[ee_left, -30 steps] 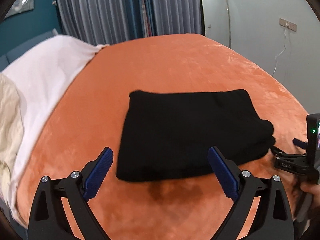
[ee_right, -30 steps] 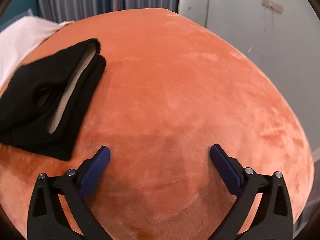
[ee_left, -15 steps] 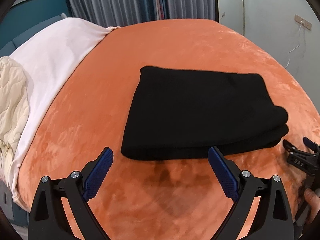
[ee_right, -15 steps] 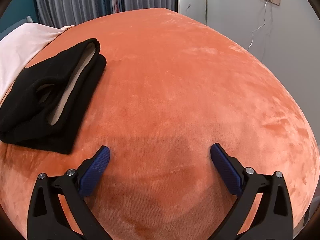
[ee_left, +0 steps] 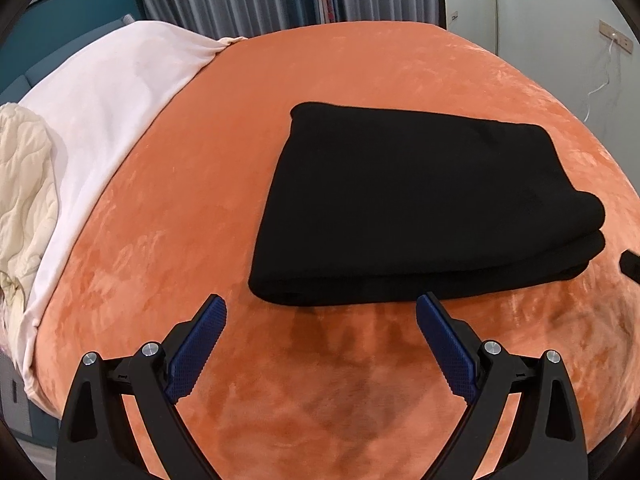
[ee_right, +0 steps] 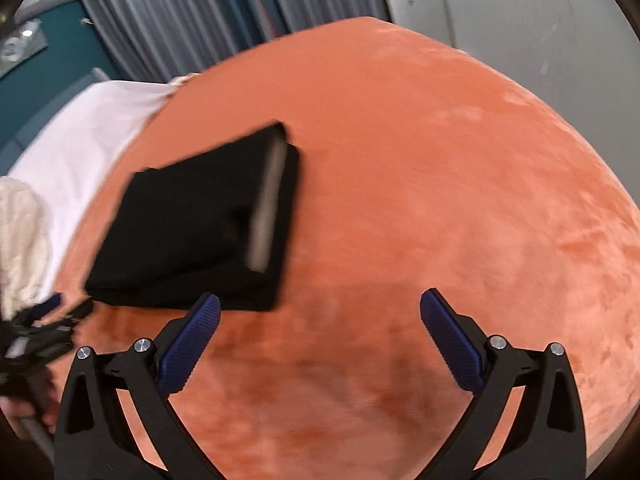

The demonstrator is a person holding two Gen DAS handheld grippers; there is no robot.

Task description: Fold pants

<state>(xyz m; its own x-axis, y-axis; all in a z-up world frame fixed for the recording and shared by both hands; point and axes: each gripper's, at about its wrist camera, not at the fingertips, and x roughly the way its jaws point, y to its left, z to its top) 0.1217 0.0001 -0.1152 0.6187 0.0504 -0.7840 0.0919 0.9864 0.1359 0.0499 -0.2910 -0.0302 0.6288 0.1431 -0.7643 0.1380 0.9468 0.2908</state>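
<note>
We find the black pants [ee_left: 424, 204] folded into a flat, layered rectangle on the orange blanket [ee_left: 224, 184], lying just ahead of the left gripper [ee_left: 320, 312], whose blue-padded jaws stand wide apart and hold nothing. The right gripper [ee_right: 320, 312] likewise has its jaws spread and empty above the blanket, with the pants [ee_right: 200, 220] ahead and to its left, a pale inner band showing at their open edge. We note a white sheet [ee_left: 108, 108] and a cream quilt [ee_left: 20, 184] far left of the left gripper, well apart from the pants.
</note>
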